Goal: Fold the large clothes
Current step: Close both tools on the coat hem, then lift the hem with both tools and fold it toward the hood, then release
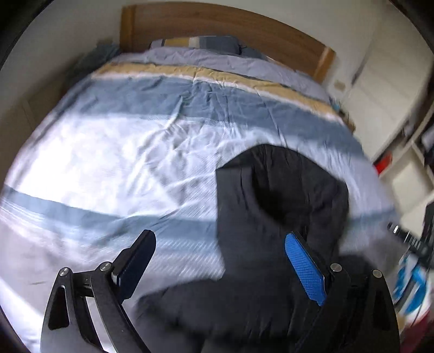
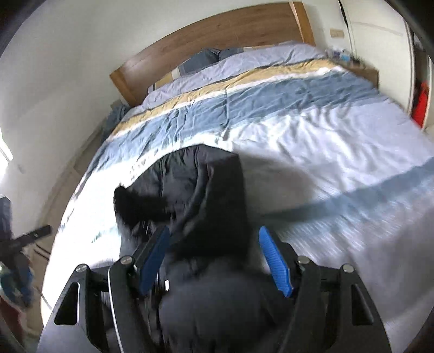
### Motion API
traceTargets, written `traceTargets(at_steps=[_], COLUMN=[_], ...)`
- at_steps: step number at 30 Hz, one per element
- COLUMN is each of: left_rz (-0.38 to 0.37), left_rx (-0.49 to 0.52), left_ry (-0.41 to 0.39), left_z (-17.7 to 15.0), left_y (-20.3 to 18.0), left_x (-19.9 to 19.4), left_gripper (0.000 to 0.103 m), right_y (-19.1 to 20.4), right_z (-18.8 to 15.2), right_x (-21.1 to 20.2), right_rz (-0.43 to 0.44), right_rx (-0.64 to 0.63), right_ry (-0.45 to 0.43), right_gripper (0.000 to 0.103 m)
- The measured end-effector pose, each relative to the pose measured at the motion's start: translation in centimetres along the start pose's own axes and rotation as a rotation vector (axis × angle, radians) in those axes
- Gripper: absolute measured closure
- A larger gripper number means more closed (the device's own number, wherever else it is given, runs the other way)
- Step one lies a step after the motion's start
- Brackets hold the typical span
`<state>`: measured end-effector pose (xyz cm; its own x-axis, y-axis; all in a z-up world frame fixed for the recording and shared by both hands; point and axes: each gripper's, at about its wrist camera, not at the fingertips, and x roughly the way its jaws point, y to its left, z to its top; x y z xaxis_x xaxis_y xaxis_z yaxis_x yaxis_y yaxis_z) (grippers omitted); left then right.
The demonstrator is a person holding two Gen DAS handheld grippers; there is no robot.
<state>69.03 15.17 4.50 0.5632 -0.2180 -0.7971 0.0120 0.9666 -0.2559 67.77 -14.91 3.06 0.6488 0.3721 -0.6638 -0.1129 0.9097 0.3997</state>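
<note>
A large black padded jacket (image 1: pixel 279 195) lies on the bed, bunched up, near the front edge; it also shows in the right wrist view (image 2: pixel 211 190) with a furry trim (image 2: pixel 135 206) at its left. My left gripper (image 1: pixel 219 244) is open above the jacket's left part, holding nothing. My right gripper (image 2: pixel 214 241) is open, its jaws either side of the jacket's dark fabric without closing on it. Both views are blurred by motion.
The bed has a blue, white and tan striped duvet (image 1: pixel 135 130) and a wooden headboard (image 1: pixel 217 24). White wardrobes (image 1: pixel 385 81) and shelves stand to the right. The other gripper's dark tip (image 1: pixel 407 236) shows at the right edge.
</note>
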Motion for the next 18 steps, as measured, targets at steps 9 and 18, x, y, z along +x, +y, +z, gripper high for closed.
traceTargets(at_steps=[9,18], left_rz=[-0.102,-0.17], left_rx=[-0.204,-0.246], left_ry=[-0.011,0.068], left_z=[2.2,1.9], left_y=[1.0,-0.6], left_x=[13.1,17.6], left_gripper=[0.008,0.06], right_y=[-1.5,-0.3], right_z=[2.3,3.2], right_x=[11.3,15.1], right_rz=[0.032,-0.001], right_rx=[0.026,-0.026], right_ry=[0.011,0.052], right_gripper=[0.036,0.074])
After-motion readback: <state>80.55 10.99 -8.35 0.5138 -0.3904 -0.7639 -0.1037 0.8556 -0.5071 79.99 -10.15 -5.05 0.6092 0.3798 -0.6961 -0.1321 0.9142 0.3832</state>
